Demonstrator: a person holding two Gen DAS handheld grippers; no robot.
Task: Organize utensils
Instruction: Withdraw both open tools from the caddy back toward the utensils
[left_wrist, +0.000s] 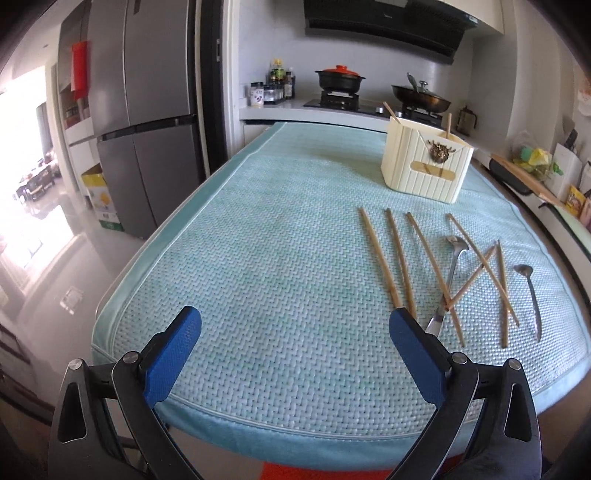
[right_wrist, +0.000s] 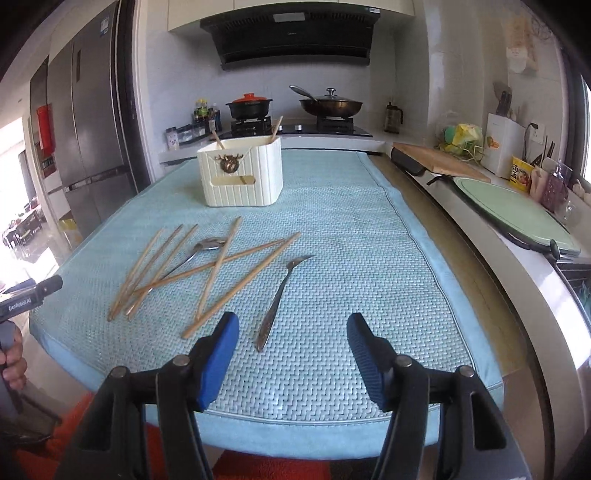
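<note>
Kitchen tabletop (right_wrist: 369, 206): chopsticks (right_wrist: 207, 273) and spoons (right_wrist: 280, 295) lie before my holder (right_wrist: 240, 177); both tongs (left_wrist: 295, 339) (right_wrist: 291, 336) gape empty.

Landmark: cream ribbed plastic utensil box (left_wrist: 424, 168), upright on the pale teal woven mat (left_wrist: 258, 258).
In box: two wooden chopsticks (left_wrist: 390, 112).
Nearer than box: loose bamboo chopsticks (left_wrist: 397, 262), some crossing a steel spoon (left_wrist: 448, 273).
Right of those: second steel spoon (left_wrist: 532, 295).
Left gripper (left_wrist: 295, 325): blue pads apart, nothing between.

Kitchen background, non-task items
Steel refrigerator (right_wrist: 85, 140) far left; black pot with orange lid (right_wrist: 249, 105) and lidded wok (right_wrist: 330, 105) on stove; cutting board (right_wrist: 439, 162) right.
</note>
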